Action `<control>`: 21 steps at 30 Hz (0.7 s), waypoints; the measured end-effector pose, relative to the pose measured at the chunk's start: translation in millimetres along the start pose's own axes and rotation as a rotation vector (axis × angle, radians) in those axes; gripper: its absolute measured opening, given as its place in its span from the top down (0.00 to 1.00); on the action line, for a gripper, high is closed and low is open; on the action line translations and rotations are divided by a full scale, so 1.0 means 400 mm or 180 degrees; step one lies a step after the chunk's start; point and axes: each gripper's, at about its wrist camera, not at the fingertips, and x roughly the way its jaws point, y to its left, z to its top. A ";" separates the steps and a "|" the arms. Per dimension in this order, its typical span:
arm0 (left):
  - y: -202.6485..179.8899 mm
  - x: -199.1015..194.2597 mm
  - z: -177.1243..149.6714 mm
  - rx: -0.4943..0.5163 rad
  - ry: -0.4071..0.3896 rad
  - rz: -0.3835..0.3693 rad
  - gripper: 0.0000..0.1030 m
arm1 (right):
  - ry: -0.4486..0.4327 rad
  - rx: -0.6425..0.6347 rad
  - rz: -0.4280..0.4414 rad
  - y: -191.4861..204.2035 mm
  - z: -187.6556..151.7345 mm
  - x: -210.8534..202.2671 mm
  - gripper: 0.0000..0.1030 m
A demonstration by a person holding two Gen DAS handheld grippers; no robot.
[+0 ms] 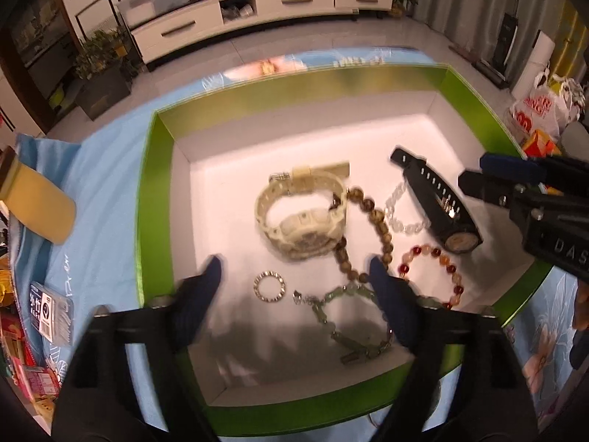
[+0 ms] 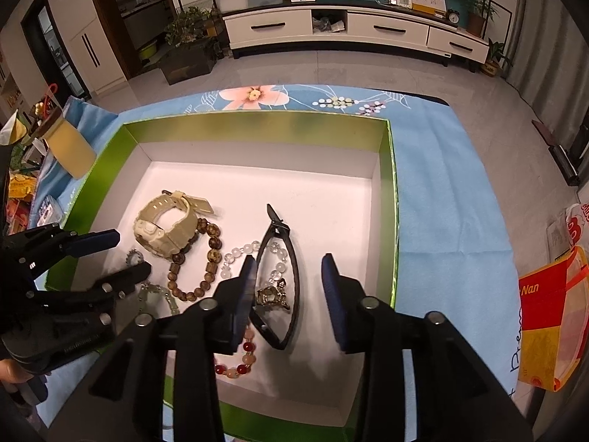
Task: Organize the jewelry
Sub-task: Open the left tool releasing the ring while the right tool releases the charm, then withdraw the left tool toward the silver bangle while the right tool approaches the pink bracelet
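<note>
A green-walled box (image 2: 388, 199) with a white floor sits on a blue flowered cloth (image 2: 449, 191), and all the jewelry lies inside it. Near the box's middle is a cream watch (image 1: 302, 217), with a brown bead bracelet (image 1: 371, 228) touching its right side. Further toward the box's right wall are a clear bead bracelet (image 1: 399, 213) and a black watch (image 1: 438, 202) resting across it. At the box's near wall lie a small metal ring (image 1: 268, 286), a pale green bracelet (image 1: 342, 316) and a red and amber bead bracelet (image 1: 434, 269).

The left gripper (image 1: 294, 280) hangs over the near part of the box, its fingers (image 1: 211, 276) spread wide and gripping nothing; the ring lies on the floor below the gap. The right gripper (image 2: 289, 276) hovers over the black watch, its fingers (image 2: 333, 276) partly apart and empty.
</note>
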 end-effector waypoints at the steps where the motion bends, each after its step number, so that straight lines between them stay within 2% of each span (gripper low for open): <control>1: 0.002 -0.007 0.002 -0.0019 -0.0025 -0.0034 0.17 | -0.0023 0.0006 0.0022 0.000 0.000 -0.006 0.62; 3: 0.015 -0.026 0.004 -0.0107 -0.0092 -0.0095 0.17 | -0.0103 0.0029 0.0078 0.000 -0.001 -0.026 0.57; 8: 0.033 -0.083 -0.004 -0.0234 -0.0291 -0.0133 0.17 | -0.0300 0.0091 0.0201 -0.005 -0.004 -0.086 0.53; 13: 0.045 -0.138 -0.035 -0.0361 -0.0448 -0.0113 0.10 | -0.0497 0.0123 0.0281 -0.007 -0.039 -0.161 0.42; 18: 0.054 -0.187 -0.073 -0.0472 -0.0525 -0.0108 0.06 | -0.0635 0.0159 0.0301 -0.010 -0.080 -0.225 0.29; 21: 0.057 -0.209 -0.094 -0.0486 -0.0539 -0.0114 0.04 | -0.0665 0.0167 0.0305 -0.009 -0.109 -0.252 0.27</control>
